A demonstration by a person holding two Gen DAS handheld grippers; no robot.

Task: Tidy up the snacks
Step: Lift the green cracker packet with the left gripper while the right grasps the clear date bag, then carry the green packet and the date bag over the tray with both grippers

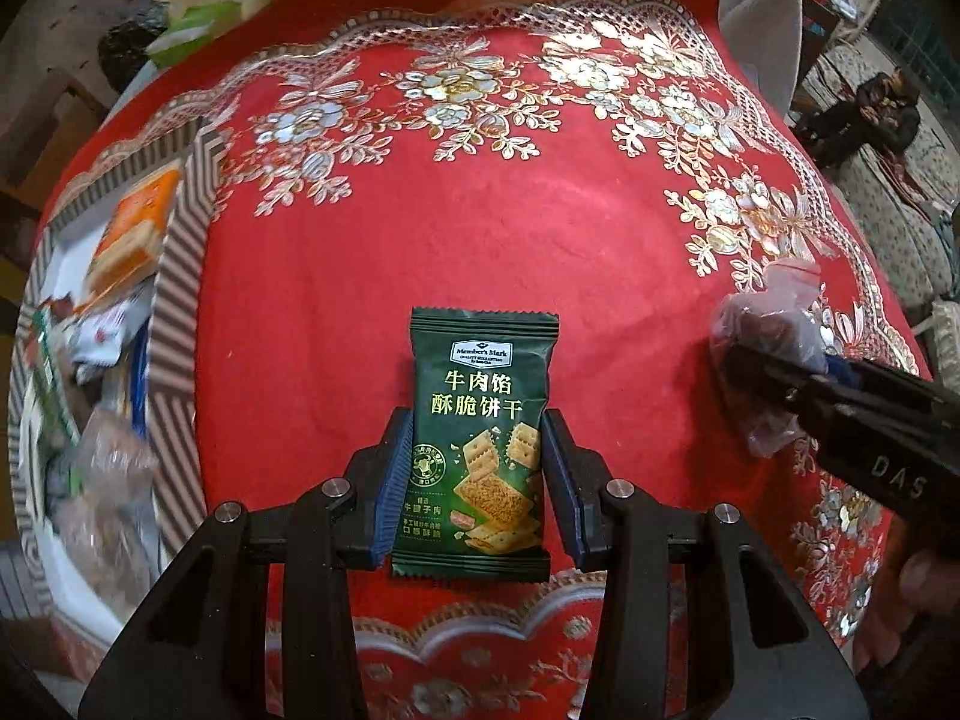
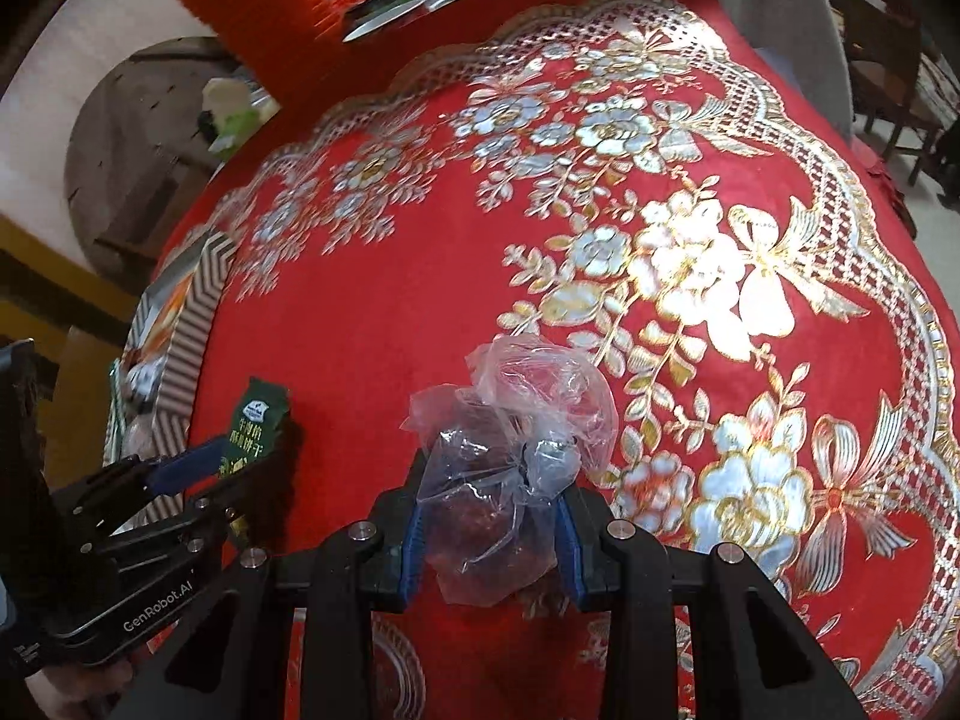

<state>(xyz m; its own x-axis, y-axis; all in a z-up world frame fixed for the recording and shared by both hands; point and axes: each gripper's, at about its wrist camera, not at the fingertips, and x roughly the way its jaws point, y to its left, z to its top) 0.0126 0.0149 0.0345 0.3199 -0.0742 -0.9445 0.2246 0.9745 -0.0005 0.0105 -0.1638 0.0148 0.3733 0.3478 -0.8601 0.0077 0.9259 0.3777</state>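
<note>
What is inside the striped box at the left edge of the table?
The striped cardboard box holds an orange snack packet, white wrappers and a clear plastic bag. These cover the bottom, so anything lying underneath them cannot be seen.

Ahead of both grippers the red tablecloth [image 1: 372,228] lies bare, open passage over its whole middle and far flowered border. Left of the left gripper [image 1: 474,480], the striped box [image 1: 180,276] blocks: its wall stands up, inside crowded with snack packs. The green cracker pack [image 1: 480,450] fills the left gripper's jaws; a clear plastic bag [image 2: 510,450] fills the right gripper [image 2: 489,534]. Right gripper sits close on the left one's right side. Beyond the cloth's far edge, clutter and an orange ribbed container [image 2: 270,6].
</note>
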